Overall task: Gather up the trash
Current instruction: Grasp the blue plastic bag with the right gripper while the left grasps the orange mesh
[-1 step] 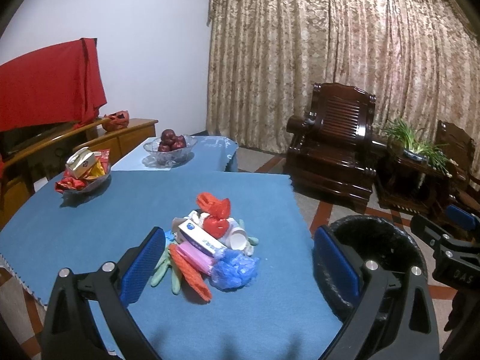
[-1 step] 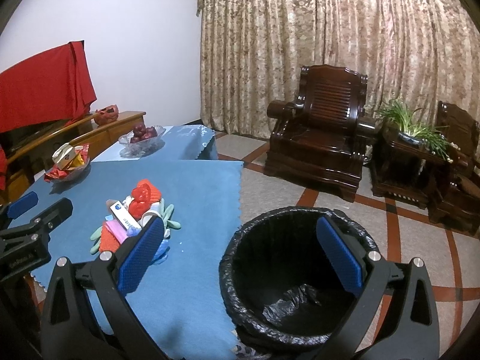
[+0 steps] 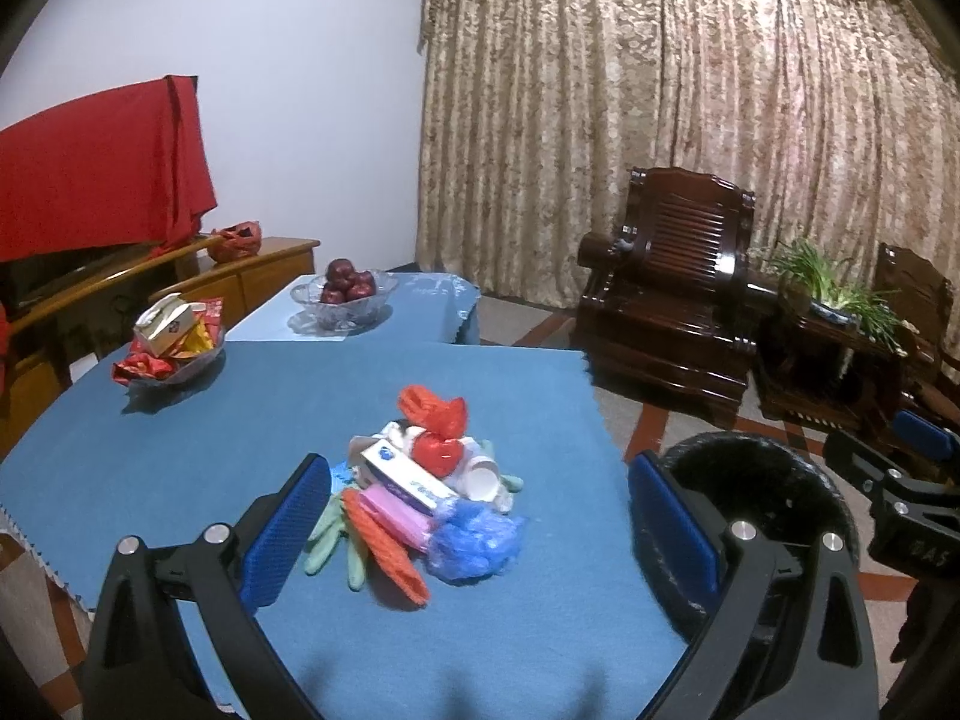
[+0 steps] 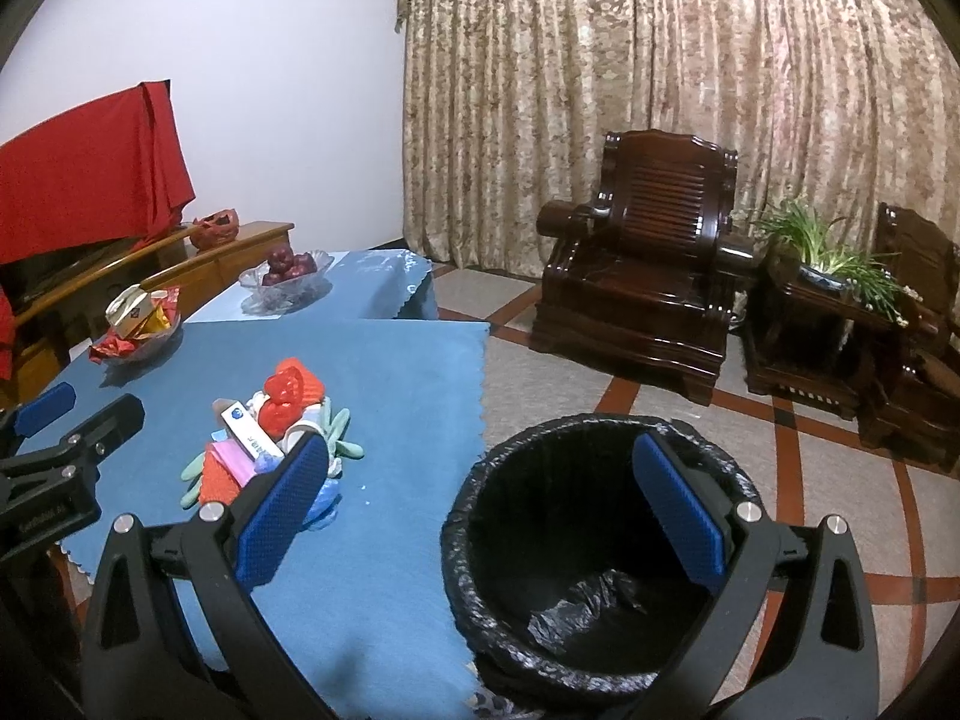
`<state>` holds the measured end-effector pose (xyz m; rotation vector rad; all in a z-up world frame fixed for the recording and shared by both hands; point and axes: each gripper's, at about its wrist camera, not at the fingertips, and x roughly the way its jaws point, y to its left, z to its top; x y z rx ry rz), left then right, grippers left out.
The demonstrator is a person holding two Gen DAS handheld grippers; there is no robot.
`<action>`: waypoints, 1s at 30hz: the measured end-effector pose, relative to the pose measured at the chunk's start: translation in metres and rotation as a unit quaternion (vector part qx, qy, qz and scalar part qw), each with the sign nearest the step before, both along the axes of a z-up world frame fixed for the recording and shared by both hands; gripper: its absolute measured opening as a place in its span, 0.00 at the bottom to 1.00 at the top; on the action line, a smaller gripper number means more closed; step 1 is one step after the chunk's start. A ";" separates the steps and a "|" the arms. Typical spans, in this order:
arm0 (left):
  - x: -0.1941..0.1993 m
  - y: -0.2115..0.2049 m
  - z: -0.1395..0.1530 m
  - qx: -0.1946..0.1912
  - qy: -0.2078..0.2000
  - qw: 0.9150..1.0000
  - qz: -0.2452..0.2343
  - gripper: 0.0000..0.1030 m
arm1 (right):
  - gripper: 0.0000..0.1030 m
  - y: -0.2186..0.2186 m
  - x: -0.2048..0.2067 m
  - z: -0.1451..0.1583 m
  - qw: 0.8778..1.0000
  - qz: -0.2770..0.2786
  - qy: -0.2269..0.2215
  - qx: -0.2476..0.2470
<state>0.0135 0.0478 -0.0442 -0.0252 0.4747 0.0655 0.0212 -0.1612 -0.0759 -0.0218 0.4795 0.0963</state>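
Blue cloth covers the low table (image 3: 180,450), and the trash you are after sits on it as one small heap (image 3: 432,498), nearer the near edge than the far one and toward the right edge. In it you can pick out a knotted red plastic bag (image 3: 441,447) on top, a white-and-blue cardboard carton (image 3: 402,474), a pink wrapped packet (image 3: 393,507), an orange knitted glove (image 3: 387,549), a pale green glove (image 3: 324,534), a tipped white paper cup (image 3: 480,477) and a crumpled blue plastic bag (image 3: 474,546).

Your left gripper (image 3: 477,474) hangs above the near edge with its fingers spread wide and nothing between them, framing the heap. Your right gripper (image 4: 480,447) is likewise released and empty, held over the round bin with the black plastic liner (image 4: 468,516), which stands on the floor just off the right edge of the table.

As things lie, nothing has gone in: the bin shows only its own liner crumpled at the bottom, and the heap looks untouched. So the job appears to be at its start, and the first pick is yours to choose. The blue bag at the near side of the heap looks easiest to pinch, though soft and likely to drag its neighbours.

Leave the glass bowl of red apples (image 3: 345,294) and the dish of packaged snacks (image 3: 174,348) near the far left corner alone.
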 end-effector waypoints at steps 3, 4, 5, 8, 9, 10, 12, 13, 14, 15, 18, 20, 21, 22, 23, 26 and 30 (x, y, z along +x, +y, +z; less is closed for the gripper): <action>0.004 0.015 -0.008 0.001 0.004 1.000 0.017 0.94 | 0.95 0.012 0.008 -0.009 1.000 0.012 0.004 0.000; 0.006 0.022 -0.011 0.002 0.005 1.000 0.023 0.94 | 0.95 0.017 0.011 -0.013 1.000 0.017 0.006 0.000; 0.007 0.028 -0.014 0.002 0.004 1.000 0.028 0.94 | 0.95 0.022 0.014 -0.019 1.000 0.023 0.010 0.001; 0.013 0.048 -0.028 0.005 0.010 0.999 0.043 0.94 | 0.95 0.036 0.033 -0.023 0.999 0.038 0.018 0.004; 0.015 0.054 -0.033 0.006 0.014 0.999 0.047 0.94 | 0.95 0.044 0.038 -0.030 0.999 0.045 0.022 0.004; 0.017 0.060 -0.039 0.008 0.019 0.998 0.054 0.94 | 0.95 0.051 0.043 -0.037 0.998 0.053 0.026 0.005; 0.024 0.074 -0.050 0.013 0.029 0.997 0.063 0.94 | 0.95 0.065 0.053 -0.049 0.997 0.064 0.035 0.001; 0.028 0.079 -0.055 0.015 0.033 0.997 0.066 0.94 | 0.95 0.072 0.059 -0.054 0.997 0.069 0.042 -0.002; 0.031 0.084 -0.061 0.017 0.038 0.997 0.069 0.94 | 0.95 0.077 0.065 -0.060 0.996 0.075 0.047 -0.002; 0.032 0.089 -0.067 0.018 0.042 0.996 0.070 0.94 | 0.95 0.084 0.070 -0.068 0.995 0.081 0.054 -0.002; 0.040 0.104 -0.086 0.017 0.054 0.996 0.075 0.94 | 0.95 0.104 0.087 -0.088 0.993 0.099 0.072 -0.003; 0.044 0.110 -0.095 0.012 0.059 0.995 0.075 0.93 | 0.94 0.115 0.098 -0.101 0.991 0.105 0.083 -0.010; 0.046 0.114 -0.099 0.012 0.061 0.995 0.075 0.93 | 0.94 0.124 0.103 -0.108 0.990 0.111 0.088 -0.012; 0.049 0.117 -0.103 0.012 0.063 0.995 0.075 0.92 | 0.93 0.129 0.106 -0.114 0.989 0.114 0.092 -0.015; 0.051 0.119 -0.108 0.011 0.066 0.995 0.074 0.92 | 0.93 0.132 0.110 -0.119 0.988 0.116 0.095 -0.019; 0.056 0.126 -0.118 0.004 0.073 0.995 0.070 0.91 | 0.91 0.146 0.119 -0.133 0.986 0.123 0.109 -0.029; 0.063 0.131 -0.127 -0.001 0.078 0.994 0.070 0.90 | 0.85 0.155 0.136 -0.154 0.982 0.130 0.136 -0.036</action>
